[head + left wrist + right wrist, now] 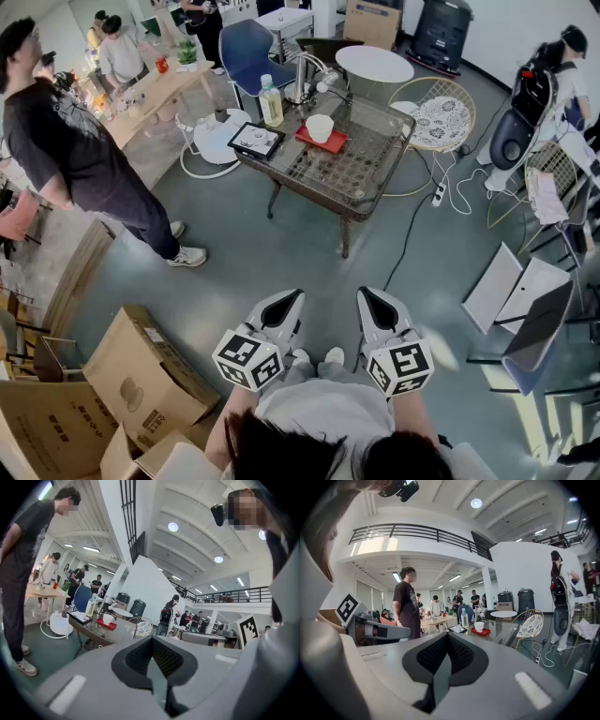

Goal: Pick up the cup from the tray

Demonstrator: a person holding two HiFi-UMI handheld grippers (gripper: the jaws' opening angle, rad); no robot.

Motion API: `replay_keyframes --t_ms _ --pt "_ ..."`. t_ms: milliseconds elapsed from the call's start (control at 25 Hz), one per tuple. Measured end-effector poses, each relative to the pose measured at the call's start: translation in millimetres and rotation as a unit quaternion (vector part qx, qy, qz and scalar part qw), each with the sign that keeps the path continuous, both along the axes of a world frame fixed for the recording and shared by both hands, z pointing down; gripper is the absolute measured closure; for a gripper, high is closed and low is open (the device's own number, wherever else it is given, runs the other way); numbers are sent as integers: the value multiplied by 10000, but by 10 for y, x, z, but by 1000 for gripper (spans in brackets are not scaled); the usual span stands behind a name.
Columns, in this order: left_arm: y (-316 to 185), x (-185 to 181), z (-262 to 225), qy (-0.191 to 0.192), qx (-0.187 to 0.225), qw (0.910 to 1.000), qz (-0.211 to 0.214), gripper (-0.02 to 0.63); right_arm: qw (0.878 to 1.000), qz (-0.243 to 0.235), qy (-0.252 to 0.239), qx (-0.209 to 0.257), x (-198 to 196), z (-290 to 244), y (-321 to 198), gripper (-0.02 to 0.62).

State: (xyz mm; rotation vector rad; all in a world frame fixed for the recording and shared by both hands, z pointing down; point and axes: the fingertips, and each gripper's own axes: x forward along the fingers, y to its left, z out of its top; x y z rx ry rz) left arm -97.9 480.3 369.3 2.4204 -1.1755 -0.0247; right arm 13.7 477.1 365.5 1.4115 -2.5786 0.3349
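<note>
Fingers [140,658] of our left gripper [292,300] are pressing flat together with nothing between them, and we are holding the right gripper [368,298] the same way, its fingers [459,654] shut on empty air. Both grippers are hanging side by side low over the grey floor [309,248], close to our body.

Well ahead of both sets of fingertips, the white cup [320,127] is sitting upright on the red tray [336,143], which is lying on the glass table [370,178]. Seen along the left fingers, the cup is showing far off, up and to the left. Seen along the right fingers, it is showing far off, up and a little to the right.

Left of the tray, a clear bottle [271,101] is standing on the same table, and what looks like a tablet [256,140] is lying there too, though it is too small for us to be sure. A person in black [75,159] is standing far beyond the left fingers, off to their left. Cardboard boxes [141,375] are lying just left of the left gripper.
</note>
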Motion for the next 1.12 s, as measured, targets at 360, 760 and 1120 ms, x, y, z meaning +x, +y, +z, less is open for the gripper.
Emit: replay_keyframes --t_ms 360,760,1120 --pt "-130 82 -63 -89 130 9999 -17 604 9999 -57 41 73 -3 -22 -101 574" --pt "-246 231 -106 -114 191 9997 -64 604 9985 -525 -75 125 -17 -66 -149 516" --pt "-358 499 -141 10 138 9996 258 452 9948 -889 -483 116 110 -107 -289 341"
